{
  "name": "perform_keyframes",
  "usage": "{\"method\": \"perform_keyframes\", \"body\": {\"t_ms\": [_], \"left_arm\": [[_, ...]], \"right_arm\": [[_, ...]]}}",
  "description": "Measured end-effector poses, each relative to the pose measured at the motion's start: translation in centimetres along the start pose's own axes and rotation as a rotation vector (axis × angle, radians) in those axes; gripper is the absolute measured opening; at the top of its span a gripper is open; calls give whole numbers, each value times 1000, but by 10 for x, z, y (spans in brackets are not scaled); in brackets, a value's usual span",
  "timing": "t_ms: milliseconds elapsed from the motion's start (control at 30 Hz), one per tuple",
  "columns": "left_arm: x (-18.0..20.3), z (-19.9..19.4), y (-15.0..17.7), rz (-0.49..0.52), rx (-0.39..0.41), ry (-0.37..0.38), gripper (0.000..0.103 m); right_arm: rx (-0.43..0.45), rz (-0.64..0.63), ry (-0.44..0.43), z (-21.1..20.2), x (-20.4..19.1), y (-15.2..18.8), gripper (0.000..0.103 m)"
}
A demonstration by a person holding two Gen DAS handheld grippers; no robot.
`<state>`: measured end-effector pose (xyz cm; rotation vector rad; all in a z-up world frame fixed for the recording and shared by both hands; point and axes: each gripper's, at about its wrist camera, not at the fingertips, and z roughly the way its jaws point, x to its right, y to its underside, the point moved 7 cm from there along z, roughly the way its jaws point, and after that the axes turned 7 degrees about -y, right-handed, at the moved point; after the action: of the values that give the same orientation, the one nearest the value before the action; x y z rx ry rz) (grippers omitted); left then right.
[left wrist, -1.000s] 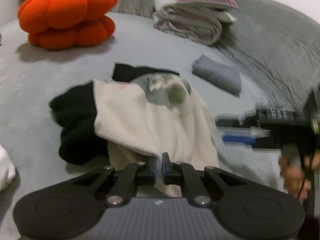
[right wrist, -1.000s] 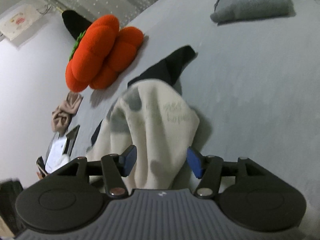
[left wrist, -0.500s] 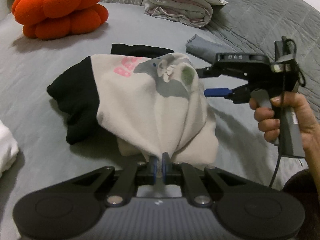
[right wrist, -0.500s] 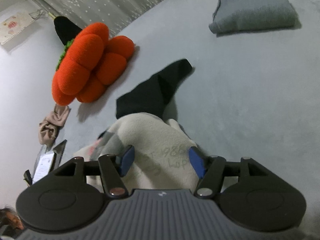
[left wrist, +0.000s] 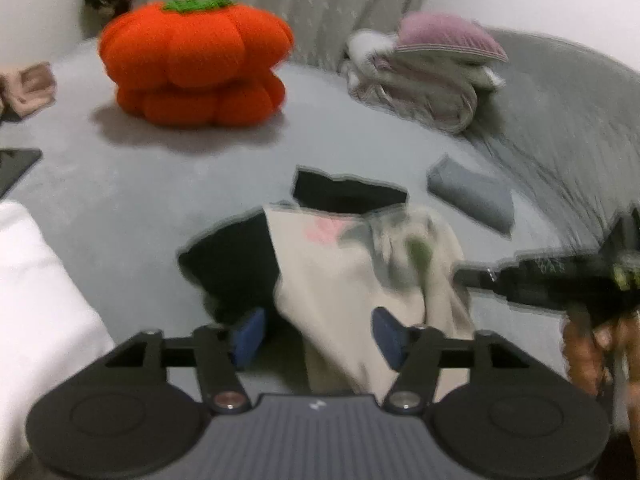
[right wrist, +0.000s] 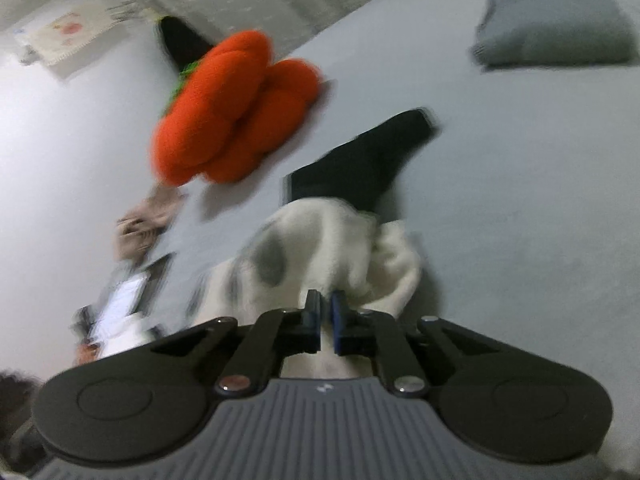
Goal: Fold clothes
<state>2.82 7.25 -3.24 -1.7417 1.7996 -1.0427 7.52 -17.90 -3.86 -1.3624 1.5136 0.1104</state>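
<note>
Left claw [left wrist: 316,336] spread wide, blue pads well apart, gripping nothing; cream cloth lying loose between the open fingers. Right claw [right wrist: 325,316] pinched almost closed on a bunched fold of the cream sweatshirt [right wrist: 320,248], blue pads pressed against the fabric. Both views smeared with motion blur.

Sweatshirt [left wrist: 352,276] soft and fleecy, cream body with grey blotches, a faint pink print and a small green patch, crumpled in a rumpled heap just ahead of the left claw. Black sleeve [left wrist: 236,264] ahead and left of the left claw, a second black sleeve [right wrist: 368,160] stretched flat beyond the right claw. All of it lying on a grey bed cover [left wrist: 160,184] with a short, suede-like nap.

Far ahead and left of the left claw: plush orange pumpkin cushion [left wrist: 196,60], lobed, knitted-looking, green stalk on top. Far ahead and right: loose pile of pale bedding [left wrist: 420,84] under a mauve ribbed pillow [left wrist: 448,38]. Nearer, ahead and right: flat folded grey garment [left wrist: 472,196], rectangular. At the left edge: white fabric [left wrist: 36,300], smooth. At the right: a hand [left wrist: 592,348] around the other black tool's handle, too blurred for detail.
</note>
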Motion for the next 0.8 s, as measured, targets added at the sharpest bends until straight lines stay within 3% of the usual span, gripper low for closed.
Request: {"method": "perform_keyframes", "body": {"t_ms": [133, 367, 733, 800], "left_arm": [[-10, 4, -19, -27, 49, -59, 76], [-12, 38, -38, -76, 13, -105, 80], [-1, 94, -47, -115, -29, -197, 82], [-1, 104, -40, -104, -67, -212, 74]], "right_arm": [[-83, -52, -70, -5, -17, 24, 9], [-196, -78, -75, -5, -16, 62, 9], [-242, -58, -54, -7, -9, 76, 9], [-232, -49, -59, -8, -10, 71, 14]]}}
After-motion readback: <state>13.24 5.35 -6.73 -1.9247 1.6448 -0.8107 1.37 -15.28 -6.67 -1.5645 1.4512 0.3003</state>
